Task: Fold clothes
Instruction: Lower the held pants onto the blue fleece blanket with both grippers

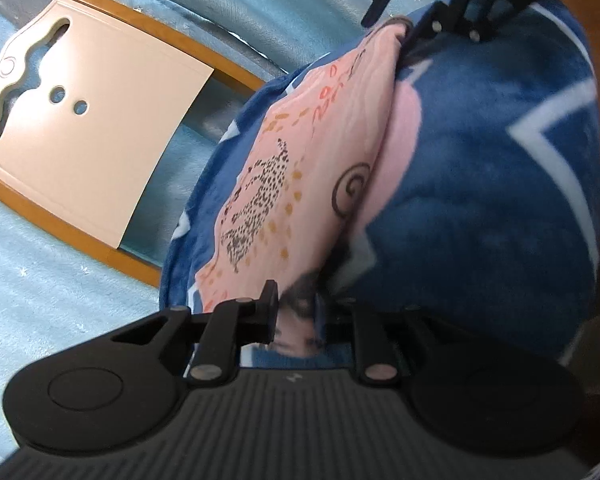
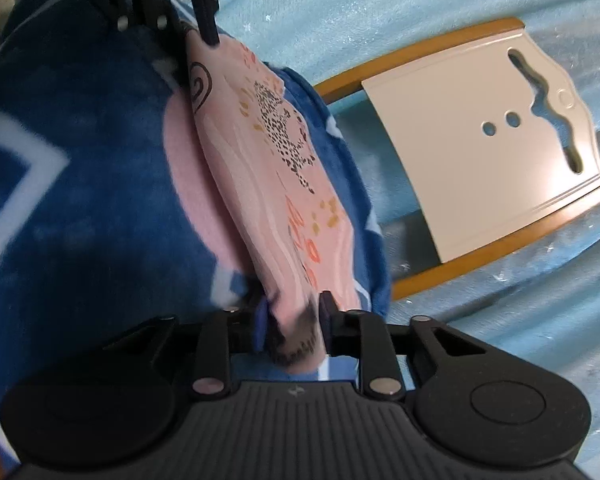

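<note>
Left gripper (image 1: 300, 320) clamps one end of the pink printed garment (image 1: 300, 152); right gripper (image 2: 290, 330) is pinched on the opposite end. The garment hangs stretched between the two claws, doubled along its length, lifted over a blue fleece blanket (image 1: 480, 200) that lies under and beside both claws. Likely mid-fold carry or lay-down. To do it well: keep both pinches firm, keep the span taut and level, and lower both ends together so the edges stay matched. No containers visible. A white board (image 1: 92, 120) on a wooden frame (image 1: 72, 232) lies well off, outward of each claw, on light blue bedding (image 1: 40, 300).
</note>
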Demonstrator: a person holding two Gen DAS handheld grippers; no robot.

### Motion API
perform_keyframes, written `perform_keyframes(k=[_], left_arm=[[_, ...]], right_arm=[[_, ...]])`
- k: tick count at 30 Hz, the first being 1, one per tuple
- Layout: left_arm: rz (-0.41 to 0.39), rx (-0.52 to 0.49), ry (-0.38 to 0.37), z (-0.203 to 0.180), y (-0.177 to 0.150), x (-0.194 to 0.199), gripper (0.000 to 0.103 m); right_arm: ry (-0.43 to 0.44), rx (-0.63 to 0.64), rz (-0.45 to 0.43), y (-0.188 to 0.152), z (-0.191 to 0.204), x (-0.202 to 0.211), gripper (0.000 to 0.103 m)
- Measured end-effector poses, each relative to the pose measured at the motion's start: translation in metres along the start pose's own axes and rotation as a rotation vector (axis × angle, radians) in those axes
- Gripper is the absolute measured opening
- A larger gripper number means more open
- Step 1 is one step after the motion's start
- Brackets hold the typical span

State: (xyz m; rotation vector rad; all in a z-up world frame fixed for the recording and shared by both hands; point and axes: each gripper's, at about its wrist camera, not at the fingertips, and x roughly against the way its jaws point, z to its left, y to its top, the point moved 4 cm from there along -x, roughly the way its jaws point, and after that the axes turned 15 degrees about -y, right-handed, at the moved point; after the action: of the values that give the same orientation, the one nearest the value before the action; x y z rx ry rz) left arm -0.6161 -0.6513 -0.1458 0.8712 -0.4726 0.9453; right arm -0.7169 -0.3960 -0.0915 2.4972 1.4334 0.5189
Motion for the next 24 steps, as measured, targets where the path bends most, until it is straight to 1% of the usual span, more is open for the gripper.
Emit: perform_keyframes(k=[2,5,7,8,9,10,11,12,13,21,22,23,24], left_arm=[[-0.001,-0.007,0.007,-0.002,-0.003,0.002,0.017],[-0.003,-0.019,0.018,-0.004,-0.008,0.005,0.017],[-0.004,-0.026,0.025,-0.005,-0.011,0.007,0.012],[-0.005,-0.03,0.028,-0.006,-0.012,0.008,0.008],[-0.005,-0.033,0.032,-0.007,-0.014,0.009,0.007],[-0.006,-0.037,0.035,-0.008,-0.015,0.01,0.006],[-0.007,-0.041,0.039,-0.009,-0.017,0.011,0.006],[-0.007,-0.044,0.042,-0.009,-0.018,0.012,0.006],[-0.008,-0.043,0.042,-0.01,-0.019,0.012,0.006],[-0.011,-0.033,0.038,-0.013,-0.024,0.011,0.006],[-0.011,-0.032,0.038,-0.014,-0.025,0.011,0.006],[-0.012,-0.03,0.038,-0.014,-0.025,0.011,0.006],[-0.012,-0.029,0.037,-0.015,-0.026,0.011,0.007]], right_arm=[[-0.018,0.026,0.001,0.001,0.003,0.004,0.028],[-0.012,0.064,0.001,0.005,0.008,-0.003,0.028],[-0.003,0.073,0.004,0.007,0.008,-0.005,0.028],[0.005,0.068,0.009,0.007,0.007,-0.006,0.023],[0.016,0.057,0.019,0.007,0.006,-0.008,0.008],[0.022,0.048,0.025,0.007,0.005,-0.008,0.005],[0.021,0.048,0.027,0.006,0.005,-0.006,0.005],[0.021,0.047,0.029,0.005,0.004,-0.003,0.001],[0.023,0.042,0.03,0.006,0.003,-0.001,0.0],[0.061,0.042,0.054,-0.002,0.015,0.007,0.0],[0.057,0.037,0.055,-0.003,0.014,0.008,0.0],[0.052,0.032,0.057,-0.005,0.013,0.01,0.013],[0.044,0.026,0.056,-0.006,0.012,0.012,0.028]])
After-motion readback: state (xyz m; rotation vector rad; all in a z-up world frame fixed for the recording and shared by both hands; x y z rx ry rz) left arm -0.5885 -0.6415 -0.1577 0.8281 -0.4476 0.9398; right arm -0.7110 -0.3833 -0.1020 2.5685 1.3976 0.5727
